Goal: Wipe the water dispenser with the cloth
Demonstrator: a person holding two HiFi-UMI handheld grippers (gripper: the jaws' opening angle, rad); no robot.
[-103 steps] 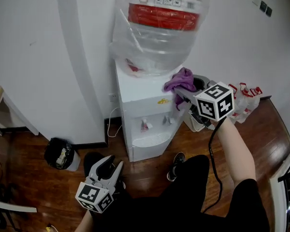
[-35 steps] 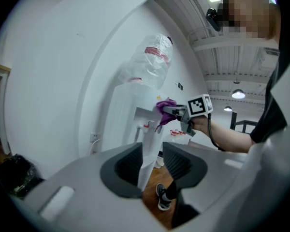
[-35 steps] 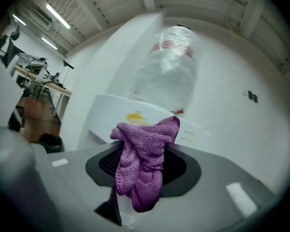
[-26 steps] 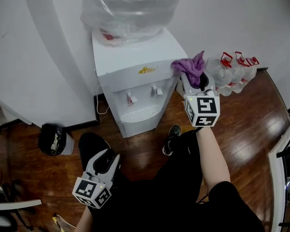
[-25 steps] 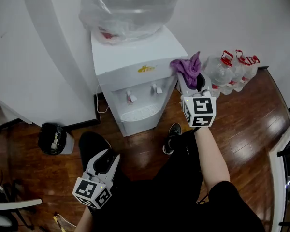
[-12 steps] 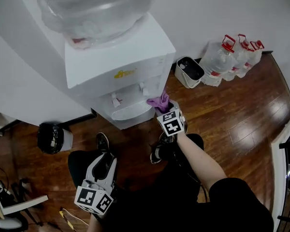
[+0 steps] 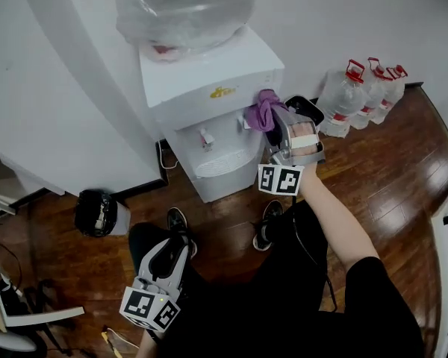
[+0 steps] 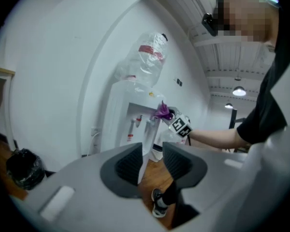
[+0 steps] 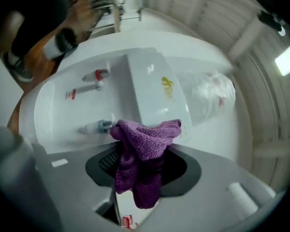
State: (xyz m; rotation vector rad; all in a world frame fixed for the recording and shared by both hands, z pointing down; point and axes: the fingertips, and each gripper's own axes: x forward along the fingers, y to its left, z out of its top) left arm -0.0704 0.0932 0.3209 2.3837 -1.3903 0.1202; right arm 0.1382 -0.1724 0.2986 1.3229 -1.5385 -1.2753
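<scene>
The white water dispenser (image 7: 209,88) stands against the wall with a plastic-wrapped bottle (image 7: 183,6) on top. My right gripper (image 7: 270,119) is shut on a purple cloth (image 7: 262,109) and holds it against the dispenser's front right edge, beside the taps (image 7: 207,136). The right gripper view shows the cloth (image 9: 145,146) bunched between the jaws, with the blue tap (image 9: 99,126) just beyond it. My left gripper (image 7: 166,253) hangs low by the person's legs, open and empty. From the left gripper view the dispenser (image 8: 135,115) and the cloth (image 8: 162,111) are far ahead.
A black bagged bin (image 7: 98,215) sits on the wood floor left of the dispenser. Several water jugs (image 7: 358,88) stand against the wall at the right, a small white bin (image 7: 308,109) beside them. A cable (image 7: 164,159) runs down the wall.
The right gripper has risen with the cloth from beside the drip tray to the front right edge by the taps, and has rolled over. The left gripper has barely shifted.
</scene>
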